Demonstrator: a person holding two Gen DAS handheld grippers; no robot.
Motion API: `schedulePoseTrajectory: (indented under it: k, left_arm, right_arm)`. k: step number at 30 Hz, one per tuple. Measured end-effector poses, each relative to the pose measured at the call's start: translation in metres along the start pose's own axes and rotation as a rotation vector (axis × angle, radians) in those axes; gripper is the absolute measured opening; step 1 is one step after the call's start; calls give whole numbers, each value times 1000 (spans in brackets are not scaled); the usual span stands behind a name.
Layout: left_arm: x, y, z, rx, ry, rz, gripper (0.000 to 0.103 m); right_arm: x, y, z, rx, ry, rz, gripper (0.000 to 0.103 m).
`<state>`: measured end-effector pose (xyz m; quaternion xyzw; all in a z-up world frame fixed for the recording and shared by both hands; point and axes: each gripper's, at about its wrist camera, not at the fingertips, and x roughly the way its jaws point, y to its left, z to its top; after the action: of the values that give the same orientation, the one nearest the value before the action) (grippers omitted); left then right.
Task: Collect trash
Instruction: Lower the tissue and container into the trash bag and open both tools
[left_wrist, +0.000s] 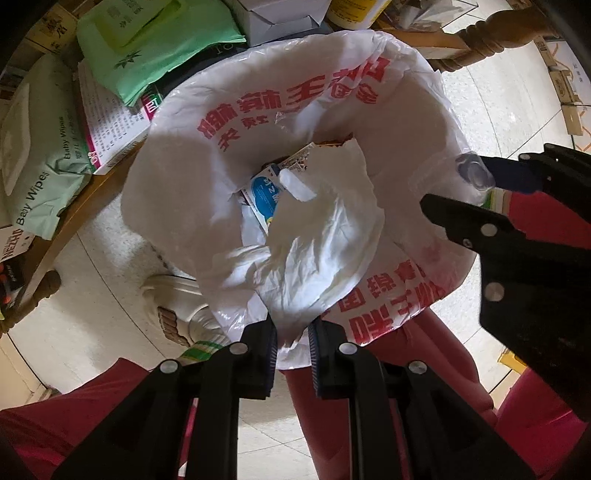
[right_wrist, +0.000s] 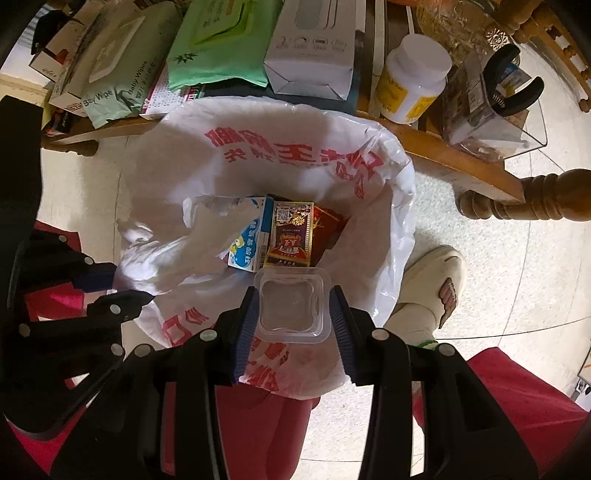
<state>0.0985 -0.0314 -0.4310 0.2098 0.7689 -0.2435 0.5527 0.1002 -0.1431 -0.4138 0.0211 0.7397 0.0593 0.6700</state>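
Clear plastic tub in right jaws, red-gold box shown there only, left jaws pinching white tissue

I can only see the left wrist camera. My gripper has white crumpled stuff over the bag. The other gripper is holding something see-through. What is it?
Observer: The right gripper is shut on a small square clear plastic tub. It looks empty.
Operator: Is it over the bag?
Observer: Yes. In the right wrist view the tub hangs over the near part of the white bag's mouth.
Operator: What's hiding under my white crumpled sheet?
Observer: Beside the blue and white carton lies a purple and gold box, with a red packet next to it.
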Motion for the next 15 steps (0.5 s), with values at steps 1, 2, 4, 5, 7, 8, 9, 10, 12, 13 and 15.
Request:
schedulePoseTrajectory:
  k: [1, 2, 4, 5, 7, 8, 9, 10, 12, 13, 15]
  left_arm:
    - [1, 1, 1, -6, 2, -11, 15]
    - [1, 2, 1, -11, 3, -16, 16]
    - [2, 4, 1, -20, 4, -17, 16]
    - [2, 5, 2, -21, 5, -20, 16]
    - [2, 5, 1, -17, 7, -24, 16]
    - [2, 6, 1, -19, 5, -21, 16]
    - [2, 5, 1, -19, 4, -13, 16]
    - [3, 6, 2, -19, 4, -7, 19]
    - [3, 4, 3, -15, 2, 7, 27]
    - [2, 4, 4, -15, 0, 16, 38]
    - [0, 4, 4, -14, -17, 24, 48]
  right_arm:
    - [2, 0, 1, 2, 4, 0, 39]
    - [4, -1, 1, 3, 5, 0, 39]
    - [6, 0, 0, 0, 10, 0, 39]
    - [7, 0, 0, 1, 11, 3, 39]
    - [8, 0, 0, 4, 9, 13, 39]
    - [8, -1, 1, 6, 9, 16, 39]
    - [8, -1, 1, 7, 8, 17, 39]
    - [9, -1, 1, 9, 6, 19, 40]
    - [9, -2, 1, 13, 6, 28, 44]
    - [9, -2, 1, 14, 3, 26, 49]
    - [10, -1, 1, 9, -1, 16, 51]
